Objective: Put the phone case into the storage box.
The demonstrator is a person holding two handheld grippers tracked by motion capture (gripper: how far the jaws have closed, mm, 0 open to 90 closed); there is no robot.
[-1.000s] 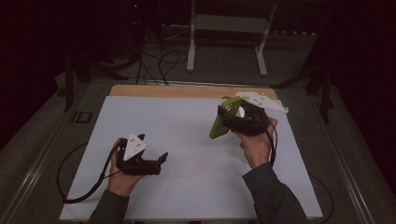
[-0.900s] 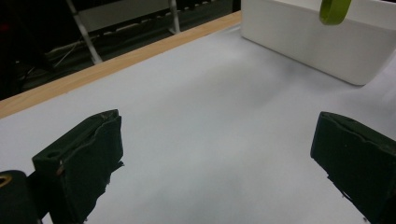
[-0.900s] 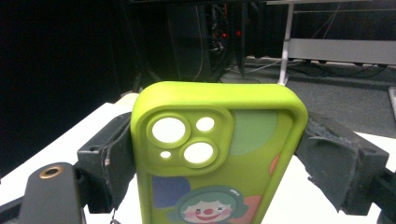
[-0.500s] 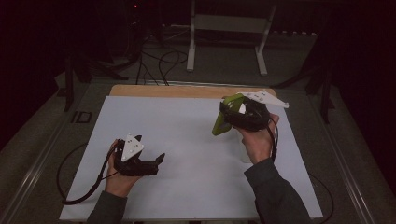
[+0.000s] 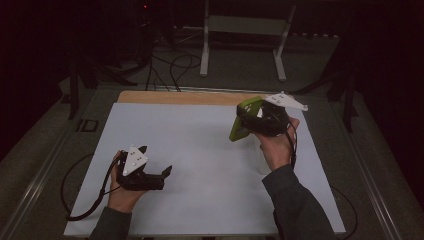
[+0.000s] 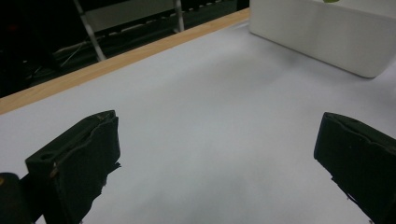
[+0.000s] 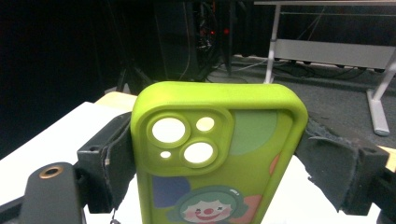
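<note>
A: Right gripper view puts the green phone case (image 7: pixel 217 154) squarely between the jaws, near edge first. Why clamp it by its long sides?

B: That grip leaves the printed back and the camera cut-outs facing the lens, and the far, rounded end free. The pads press on both long edges, so the right gripper (image 5: pixel 250 121) is closed on it, and I'd judge the hold firm enough to carry.

A: And the other hand?

B: In the left gripper view the jaws stand wide apart with only the white sheet (image 6: pixel 210 140) of the bench between them. The left gripper (image 5: pixel 159 172) rests low, nothing in it; it looks parked while the right hand does the work.

A: What lies beyond those open jaws?

B: A white box (image 6: pixel 322 39), ahead and to one side of them, well apart from the pads. Past that, the wooden bench edge (image 6: pixel 116 65).

A: Any change from a second ago?

B: In the high view the case was tipped flatter and lower then; now it stands more upright and a little farther from the person, held above the sheet. The left hand has barely shifted, and the right jaws hold the same width.
</note>
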